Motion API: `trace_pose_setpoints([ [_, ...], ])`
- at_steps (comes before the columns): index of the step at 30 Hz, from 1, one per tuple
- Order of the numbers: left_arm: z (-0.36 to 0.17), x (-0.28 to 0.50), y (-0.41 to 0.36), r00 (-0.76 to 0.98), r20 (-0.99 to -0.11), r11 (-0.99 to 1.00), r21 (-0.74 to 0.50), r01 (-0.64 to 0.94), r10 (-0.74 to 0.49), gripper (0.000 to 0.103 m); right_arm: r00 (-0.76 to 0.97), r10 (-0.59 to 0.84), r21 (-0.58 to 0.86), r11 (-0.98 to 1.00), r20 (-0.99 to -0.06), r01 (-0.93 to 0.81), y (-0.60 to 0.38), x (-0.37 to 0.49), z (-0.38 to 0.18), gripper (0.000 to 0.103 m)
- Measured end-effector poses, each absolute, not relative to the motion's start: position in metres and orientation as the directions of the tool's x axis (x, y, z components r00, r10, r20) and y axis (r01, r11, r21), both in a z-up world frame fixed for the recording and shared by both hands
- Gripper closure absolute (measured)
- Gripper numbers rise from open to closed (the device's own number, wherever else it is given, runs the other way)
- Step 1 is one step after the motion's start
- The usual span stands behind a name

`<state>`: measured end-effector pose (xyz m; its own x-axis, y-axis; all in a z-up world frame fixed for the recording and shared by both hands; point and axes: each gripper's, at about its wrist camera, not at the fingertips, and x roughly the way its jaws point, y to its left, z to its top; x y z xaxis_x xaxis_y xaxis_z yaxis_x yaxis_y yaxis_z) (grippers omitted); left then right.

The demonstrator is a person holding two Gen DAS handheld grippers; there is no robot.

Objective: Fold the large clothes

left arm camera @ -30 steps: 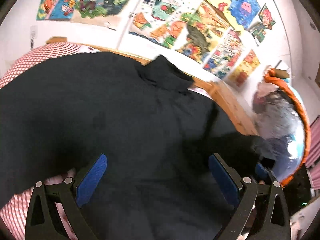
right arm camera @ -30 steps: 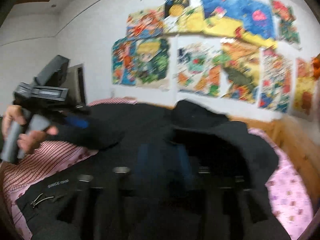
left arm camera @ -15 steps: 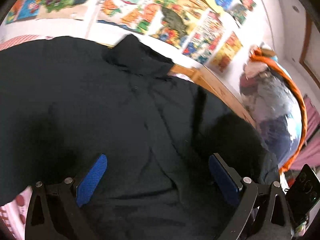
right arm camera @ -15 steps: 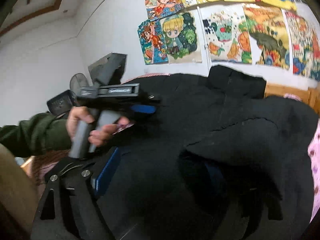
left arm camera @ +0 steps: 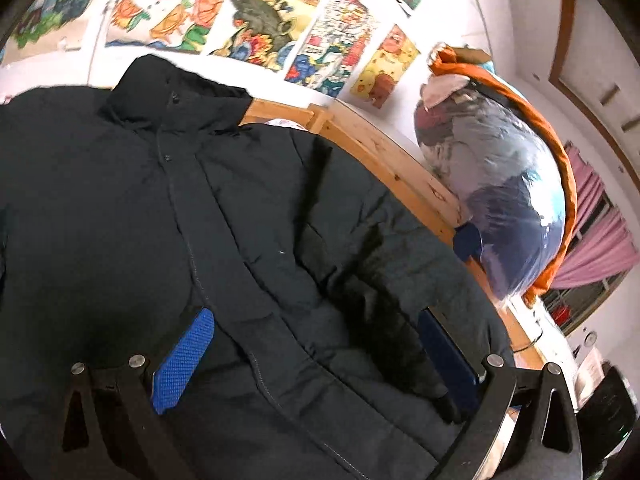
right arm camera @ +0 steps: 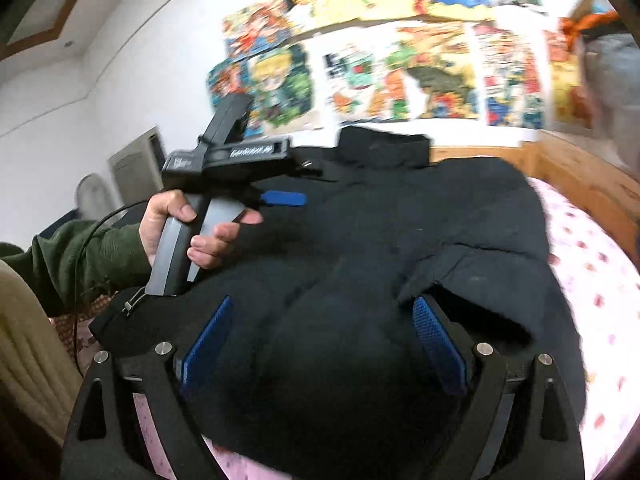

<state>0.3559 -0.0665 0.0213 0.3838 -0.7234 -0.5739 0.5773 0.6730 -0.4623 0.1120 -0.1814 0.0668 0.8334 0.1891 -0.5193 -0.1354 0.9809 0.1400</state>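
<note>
I find the coat (left arm camera: 248, 240) spread front-up on the bed (right arm camera: 592, 280), collar toward the posters (left arm camera: 256, 28), flat for folding. My left tongs (left arm camera: 316, 360) gape empty; right tongs (right arm camera: 320, 344), jaws just opened, grip nothing.

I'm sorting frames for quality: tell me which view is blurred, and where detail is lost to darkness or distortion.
Left wrist view: sharp; fisheye bends the wooden bed frame; the black jacket keeps its seams. Right wrist view: motion-blurred, worst on the wall posters; the jacket reads as near-featureless black, and dark vignette fills the corners.
</note>
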Motion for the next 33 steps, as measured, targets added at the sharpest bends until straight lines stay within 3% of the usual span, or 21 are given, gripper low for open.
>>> trace_pose_setpoints([
  [4,0.030,0.340,-0.091,0.366,-0.571,0.640,-0.406,0.652,-0.735,0.000,0.894,0.035,0.167,0.985,-0.447,0.045,-0.226,0.071,0.081,0.015],
  [15,0.042,0.239,-0.205,0.229,-0.616,0.355,-0.088,0.931,-0.754,0.000,0.848,-0.236,0.157,0.925,-0.474,0.345,-0.339,0.063,0.076,0.012],
  [22,0.017,0.165,-0.276,0.415,-0.641,0.295,0.293,0.910,-0.645,0.000,0.806,-0.306,0.144,0.891,-0.507,0.430,-0.380,0.055,0.062,0.012],
  [25,0.006,0.155,-0.295,0.518,-0.638,0.338,0.393,0.855,-0.569,0.000,0.798,-0.313,0.152,0.883,-0.515,0.444,-0.387,0.054,0.054,0.012],
  [30,0.005,0.157,-0.292,0.654,-0.590,0.430,0.492,0.757,-0.474,0.019,0.790,-0.305,0.177,0.872,-0.531,0.456,-0.401,0.053,0.040,0.012],
  [32,0.013,0.160,-0.286,0.660,-0.579,0.455,0.479,0.751,-0.479,0.042,0.788,-0.308,0.179,0.870,-0.533,0.460,-0.406,0.051,0.036,0.012],
  [33,0.019,0.162,-0.278,0.667,-0.565,0.473,0.472,0.744,-0.485,0.048,0.788,-0.308,0.180,0.869,-0.532,0.461,-0.407,0.052,0.035,0.012],
])
